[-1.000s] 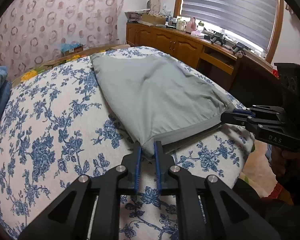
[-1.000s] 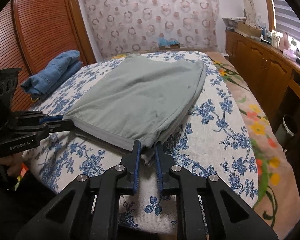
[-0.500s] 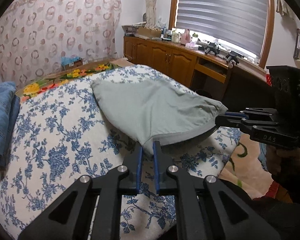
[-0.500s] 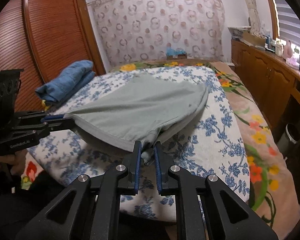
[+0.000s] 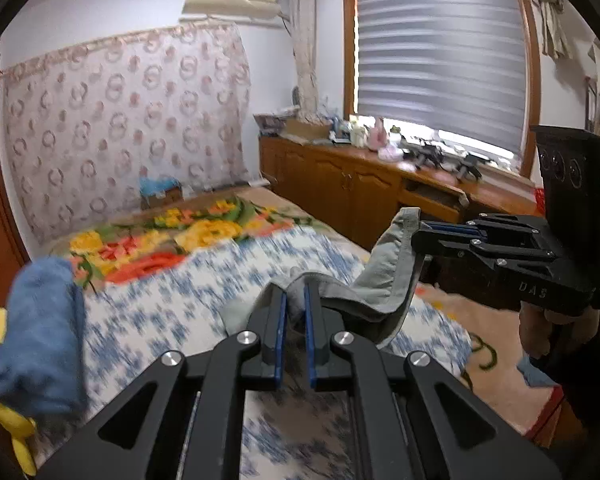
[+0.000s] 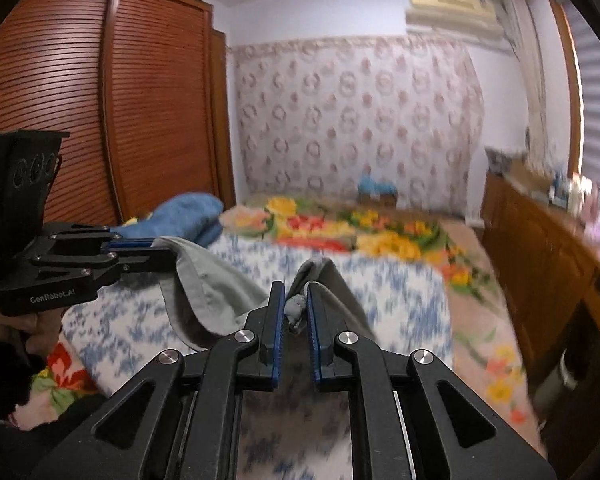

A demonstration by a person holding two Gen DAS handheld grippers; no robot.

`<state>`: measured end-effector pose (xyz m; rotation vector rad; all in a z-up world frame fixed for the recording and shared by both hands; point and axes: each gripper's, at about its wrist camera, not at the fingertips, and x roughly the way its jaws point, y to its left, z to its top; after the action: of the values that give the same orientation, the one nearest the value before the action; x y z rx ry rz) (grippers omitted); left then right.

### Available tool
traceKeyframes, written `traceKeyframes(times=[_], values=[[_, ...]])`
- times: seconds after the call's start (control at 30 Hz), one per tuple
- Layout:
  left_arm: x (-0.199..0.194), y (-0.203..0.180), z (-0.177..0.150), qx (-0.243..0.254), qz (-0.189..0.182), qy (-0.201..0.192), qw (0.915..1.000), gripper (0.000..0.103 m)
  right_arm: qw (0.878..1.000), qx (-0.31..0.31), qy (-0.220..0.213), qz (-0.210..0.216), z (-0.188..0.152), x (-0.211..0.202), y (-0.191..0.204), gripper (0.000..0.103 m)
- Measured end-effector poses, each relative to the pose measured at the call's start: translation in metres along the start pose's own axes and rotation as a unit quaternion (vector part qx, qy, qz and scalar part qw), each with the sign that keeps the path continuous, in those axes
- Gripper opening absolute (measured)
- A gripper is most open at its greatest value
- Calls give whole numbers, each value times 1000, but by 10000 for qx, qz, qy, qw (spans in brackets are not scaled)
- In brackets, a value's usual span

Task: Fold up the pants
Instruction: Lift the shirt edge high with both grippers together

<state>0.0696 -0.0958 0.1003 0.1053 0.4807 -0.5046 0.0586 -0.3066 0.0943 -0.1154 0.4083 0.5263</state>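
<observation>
- The left gripper (image 5: 294,312) is clamped narrow on a bunched corner of the grey-green pants (image 5: 384,276), the cloth pinched between its blue-lined fingers (image 5: 278,328).
- The right gripper (image 6: 296,312) is likewise closed on a wad of the same pants (image 6: 216,280), a rolled hem showing between its pads (image 6: 313,332).
- In the left view the right gripper (image 5: 424,236) enters from the side, gripping the upper end of the waistband; in the right view the left gripper (image 6: 160,254) mirrors it.
- The pants hang lifted above the bed (image 5: 204,280), slack and sagging in a curve between the two tools, clear of the blue-flowered sheet (image 6: 400,304).
- A folded blue garment (image 5: 40,340) lies near the bed's left edge.
- A bright floral blanket (image 5: 188,236) covers the far end, blurred.
- Wooden cabinets (image 5: 352,184) stand beside the bed under the window blind (image 5: 440,64).
</observation>
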Motion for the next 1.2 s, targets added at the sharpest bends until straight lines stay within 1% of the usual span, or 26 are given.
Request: traceKeyframes(times=[0.13, 0.33, 0.43, 0.5, 0.57, 0.63, 0.7, 0.8, 0.97, 1.1, 1.2], values=[[0, 22, 33, 57, 344, -174, 9992, 4, 9998, -70, -138, 134, 43, 23, -3, 8], [22, 65, 68, -10, 851, -212, 9961, 4, 9997, -89, -42, 203, 91, 75, -8, 8], [32, 83, 90, 130, 1339, -223, 9907, 4, 9998, -159, -34, 130, 117, 105, -10, 7], [34, 92, 106, 144, 1421, -291, 9893, 4, 9999, -110, -48, 93, 128, 112, -11, 7], [33, 98, 110, 169, 1521, -306, 9877, 4, 9999, -26, -47, 133, 136, 118, -13, 7], [30, 101, 104, 148, 1495, -288, 9882, 4, 9999, -30, -10, 121, 133, 122, -13, 7], [30, 102, 90, 150, 1457, -208, 9890, 4, 9998, 10, 62, 193, 121, 123, -12, 7], [34, 97, 61, 247, 1410, 47, 9897, 4, 9995, -76, 226, 214, 97, 125, -6, 7], [34, 85, 19, 235, 1195, 369, 9919, 4, 9978, -47, 504, 438, 53, 121, 6, 7], [23, 74, -15, 84, 1004, 512, 9936, 4, 9962, -83, 675, 552, 29, 113, 16, 7], [15, 65, -34, -3, 908, 565, 9943, 4, 9950, -157, 766, 618, 13, 102, 22, 7]])
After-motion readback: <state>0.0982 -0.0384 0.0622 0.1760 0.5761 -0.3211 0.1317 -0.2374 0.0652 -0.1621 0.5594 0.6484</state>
